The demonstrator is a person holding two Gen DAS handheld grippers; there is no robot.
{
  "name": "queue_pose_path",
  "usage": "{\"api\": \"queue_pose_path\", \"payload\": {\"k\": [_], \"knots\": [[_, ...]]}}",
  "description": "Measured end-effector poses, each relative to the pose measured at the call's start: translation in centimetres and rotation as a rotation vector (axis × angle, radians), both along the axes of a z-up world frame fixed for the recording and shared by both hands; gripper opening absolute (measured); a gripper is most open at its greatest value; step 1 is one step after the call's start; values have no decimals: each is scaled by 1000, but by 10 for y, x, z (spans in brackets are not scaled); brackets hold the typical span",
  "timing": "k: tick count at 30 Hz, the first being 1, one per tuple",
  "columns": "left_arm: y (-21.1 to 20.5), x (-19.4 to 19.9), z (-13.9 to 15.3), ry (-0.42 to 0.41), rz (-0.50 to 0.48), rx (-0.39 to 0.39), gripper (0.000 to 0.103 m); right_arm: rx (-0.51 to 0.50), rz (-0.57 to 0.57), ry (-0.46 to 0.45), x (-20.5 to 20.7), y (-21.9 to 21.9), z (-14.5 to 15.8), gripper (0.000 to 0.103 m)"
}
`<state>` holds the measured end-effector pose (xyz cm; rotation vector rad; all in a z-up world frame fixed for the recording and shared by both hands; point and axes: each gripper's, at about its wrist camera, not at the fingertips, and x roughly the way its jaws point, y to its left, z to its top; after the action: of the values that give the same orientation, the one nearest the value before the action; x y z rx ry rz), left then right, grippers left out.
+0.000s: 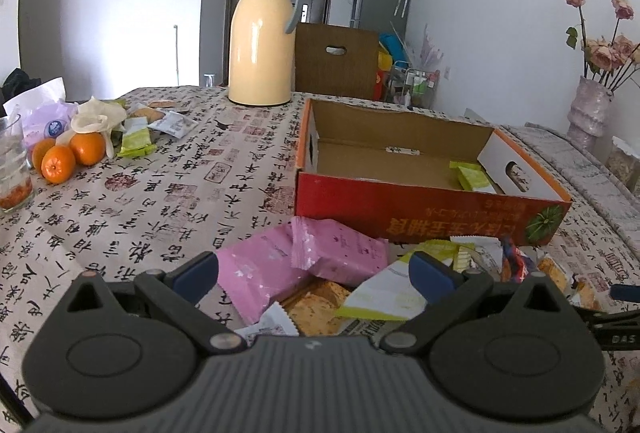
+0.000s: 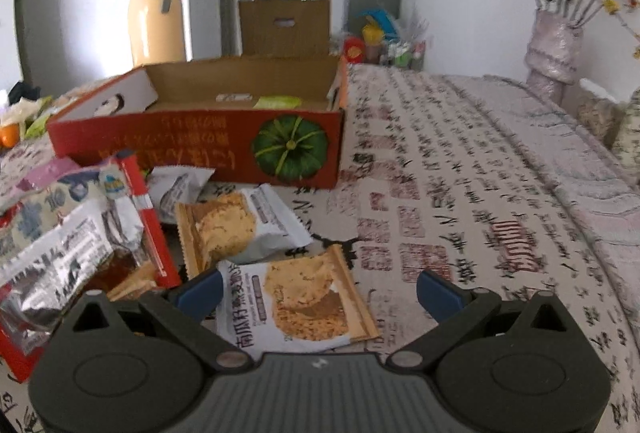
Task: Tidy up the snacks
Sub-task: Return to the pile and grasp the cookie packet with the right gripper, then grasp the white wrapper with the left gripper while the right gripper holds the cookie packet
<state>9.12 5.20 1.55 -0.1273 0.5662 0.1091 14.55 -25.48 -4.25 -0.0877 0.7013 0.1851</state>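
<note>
Across the calligraphy-printed surface [image 1: 168, 193], seen from my left wrist, a red cardboard box [image 1: 400, 209] lies open near the far right edge, with two green snack packets [image 1: 472, 175] in its right end. My left gripper [image 1: 316, 273] hangs over a heap of snacks just in front of the box, its jaws wide apart and clamped on nothing. Between them lie two pink packets [image 1: 304, 261], one overlapping the other, and a clear-wrapped brown biscuit [image 1: 316, 305] just beneath. A yellow-green and white packet [image 1: 384, 293] touches my right-hand fingertip. A cream thermos jug [image 1: 262, 37] stands upright at the far edge. Toward the far left corner sit three oranges [image 1: 66, 155], beside more green packets [image 1: 136, 143] and a glass [image 1: 12, 165].

Over on my right wrist's view, my right gripper [image 2: 320, 291] also has its jaws spread wide, holding nothing. A biscuit packet [image 2: 300, 301] lies flat between them, nearer the left-hand fingertip. A second biscuit packet [image 2: 236, 229] lies just beyond it, and a red-edged bag [image 2: 80, 229] of mixed wrappers sits at the left. The box's pumpkin picture [image 2: 290, 149] faces me. A vase of dried roses [image 2: 554, 37] stands at the far right corner.
</note>
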Motion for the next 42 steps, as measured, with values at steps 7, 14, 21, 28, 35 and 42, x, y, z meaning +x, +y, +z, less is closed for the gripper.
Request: {"api": "queue_pose_path", "payload": {"k": [7, 14, 21, 28, 35, 42], "knots": [[-1, -1, 0, 1, -2, -4, 103, 19, 34, 45, 13, -1, -7, 103], [-2, 1, -2, 12, -5, -9, 103, 28, 57, 22, 7, 0, -5, 87], [-4, 1, -2, 11, -12, -12, 103, 36, 57, -9, -4, -2, -1, 57], [2, 1, 1, 11, 3, -6, 103, 110, 0, -63, -14, -10, 5, 56], [20, 2, 4, 21, 35, 33, 103, 148, -33, -121, -21, -16, 15, 56], [44, 4, -3, 80, 66, 67, 103, 160, -61, -133, -24, -22, 16, 56]]}}
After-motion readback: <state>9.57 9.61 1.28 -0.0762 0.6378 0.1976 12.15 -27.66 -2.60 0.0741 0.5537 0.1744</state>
